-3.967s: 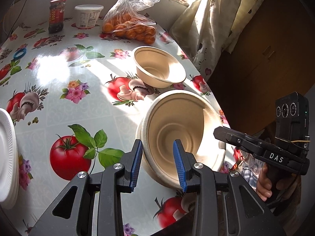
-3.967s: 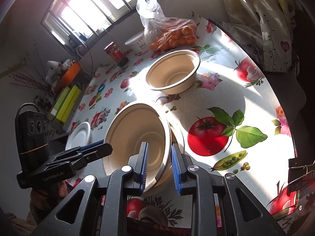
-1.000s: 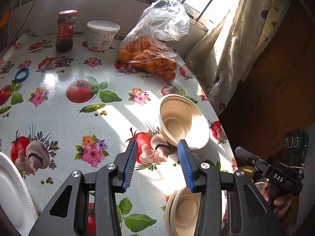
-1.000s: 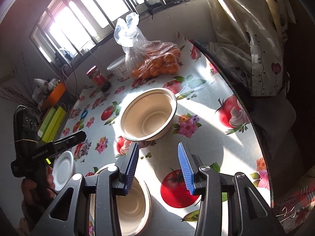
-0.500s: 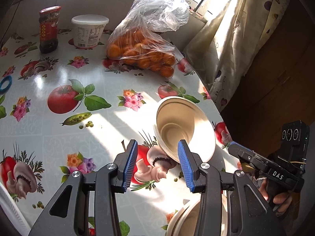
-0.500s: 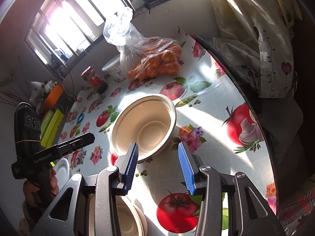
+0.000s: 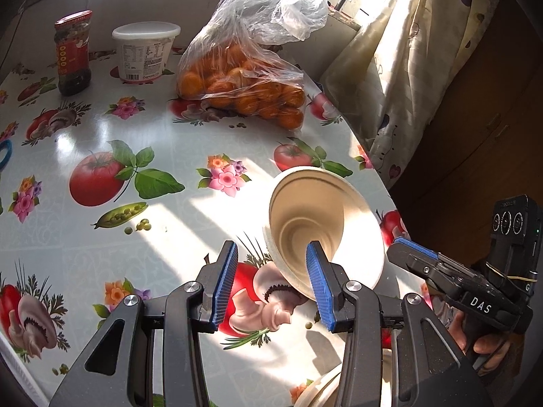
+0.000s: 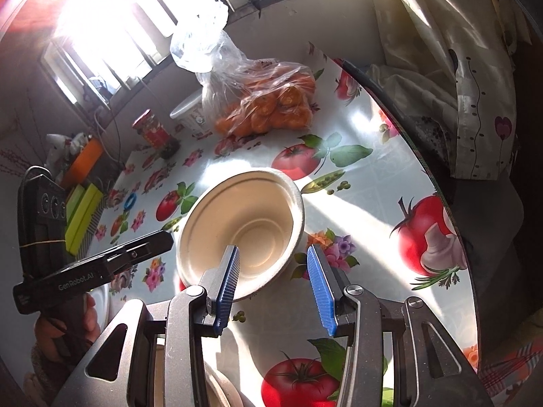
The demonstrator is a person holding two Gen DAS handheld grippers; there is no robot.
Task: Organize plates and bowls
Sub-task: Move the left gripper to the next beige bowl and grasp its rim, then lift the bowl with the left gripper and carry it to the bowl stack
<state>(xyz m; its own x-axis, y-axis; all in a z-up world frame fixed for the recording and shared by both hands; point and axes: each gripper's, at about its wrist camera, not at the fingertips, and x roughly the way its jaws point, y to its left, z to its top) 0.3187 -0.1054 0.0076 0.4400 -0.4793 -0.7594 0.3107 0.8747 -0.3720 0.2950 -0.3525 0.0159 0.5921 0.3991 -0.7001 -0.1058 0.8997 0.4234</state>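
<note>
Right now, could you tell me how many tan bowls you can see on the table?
2: one bowl stands ahead of both tools, near the table's right edge; a second bowl's rim shows under the left tool, mostly hidden, possibly stacked on more.

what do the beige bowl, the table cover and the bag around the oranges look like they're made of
Beige bowl: probably moulded paper pulp, going by its matte, fibrous tan surface and thick rolled rim.
Table cover: likely vinyl or oilcloth, since it is glossy with sharp sun glare over printed vegetables.
Bag: thin clear plastic film, crinkled, with the oranges showing through.
</note>
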